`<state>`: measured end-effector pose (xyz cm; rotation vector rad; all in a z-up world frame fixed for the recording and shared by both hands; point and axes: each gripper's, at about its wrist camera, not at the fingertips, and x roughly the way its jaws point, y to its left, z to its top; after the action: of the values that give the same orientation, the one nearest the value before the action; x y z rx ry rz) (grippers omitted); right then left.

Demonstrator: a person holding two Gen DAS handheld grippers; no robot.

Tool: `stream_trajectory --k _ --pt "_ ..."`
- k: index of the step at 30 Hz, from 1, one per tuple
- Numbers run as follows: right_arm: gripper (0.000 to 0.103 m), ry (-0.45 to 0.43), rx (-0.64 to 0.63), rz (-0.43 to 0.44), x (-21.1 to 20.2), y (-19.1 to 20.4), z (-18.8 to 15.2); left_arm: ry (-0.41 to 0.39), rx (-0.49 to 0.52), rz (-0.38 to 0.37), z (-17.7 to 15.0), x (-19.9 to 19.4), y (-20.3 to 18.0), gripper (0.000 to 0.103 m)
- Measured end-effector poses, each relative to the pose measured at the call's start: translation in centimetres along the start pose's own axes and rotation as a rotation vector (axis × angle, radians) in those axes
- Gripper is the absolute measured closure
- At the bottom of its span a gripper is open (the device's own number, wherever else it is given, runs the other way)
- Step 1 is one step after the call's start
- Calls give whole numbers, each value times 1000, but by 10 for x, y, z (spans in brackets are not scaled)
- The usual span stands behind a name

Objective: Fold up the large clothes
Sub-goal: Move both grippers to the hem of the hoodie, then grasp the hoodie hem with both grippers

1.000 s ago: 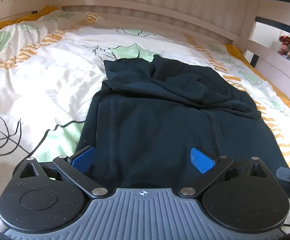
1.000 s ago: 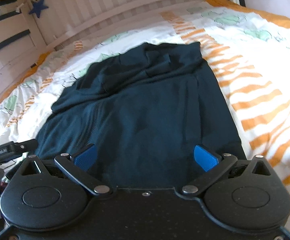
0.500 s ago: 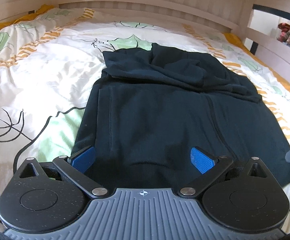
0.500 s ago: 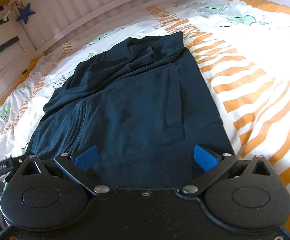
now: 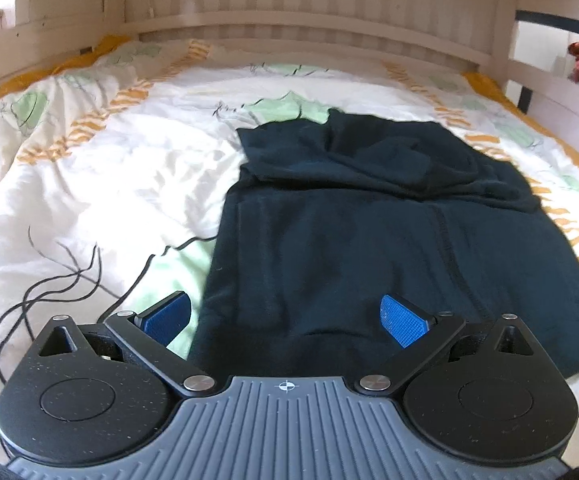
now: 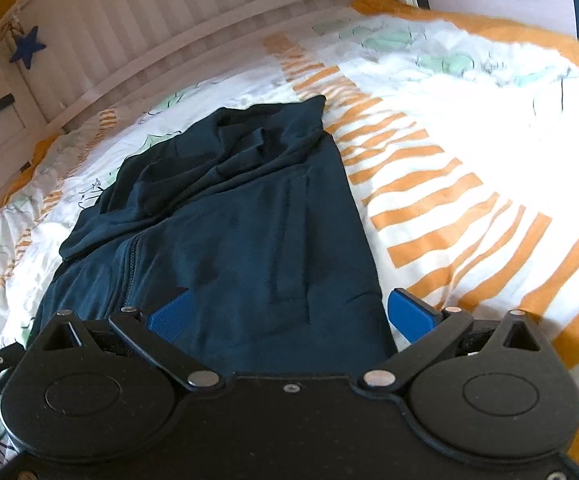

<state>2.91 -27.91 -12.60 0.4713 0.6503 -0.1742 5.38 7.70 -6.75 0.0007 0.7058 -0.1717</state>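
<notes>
Both tongs are hanging wide apart and gripping nothing: the left tongs (image 5: 285, 320) are straddling the near left corner of the dark hoodie (image 5: 373, 240), one blue pad over the bedding and the other over the cloth, while the right tongs (image 6: 289, 314) are straddling the hoodie's near right corner in the same fashion. The hoodie itself is lying on the patterned duvet (image 5: 101, 184), spread flat along its near half, with its far half already bunched and doubled over toward the slatted headboard (image 5: 309, 4). A zip line (image 6: 127, 276) is running down the hoodie left of centre in the right wrist view, and a pocket seam (image 6: 289, 236) is showing to the right of it.

This is looking like the set-up for the next fold, lifting the hoodie's near hem and carrying it away toward the bunched end. To do it well, each pair of tongs should be dropping right onto its own corner, catching every layer at the hem and not just the top one. Both should be closing at the same level so the hem is rising evenly. The lift should be going low and slow, since this heavy knit is likely to sag in the middle. The loose black cable (image 5: 69, 280) lying left of the hoodie is worth keeping clear of.
</notes>
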Motion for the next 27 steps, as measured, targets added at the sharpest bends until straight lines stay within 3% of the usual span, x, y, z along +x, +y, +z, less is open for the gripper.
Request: stream_trajectory --k 4,9,16,27 --pt "0 51 30 26 8 -9 3 124 -68 -26 0 21 13 0" --pt "1 126 97 81 21 -21 5 234 -52 -73 -2 44 12 0" --pt "1 211 121 122 37 -23 3 244 -62 -91 -4 52 14 0" --pt "0 245 80 142 41 -19 2 254 -103 -132 -1 45 19 1"
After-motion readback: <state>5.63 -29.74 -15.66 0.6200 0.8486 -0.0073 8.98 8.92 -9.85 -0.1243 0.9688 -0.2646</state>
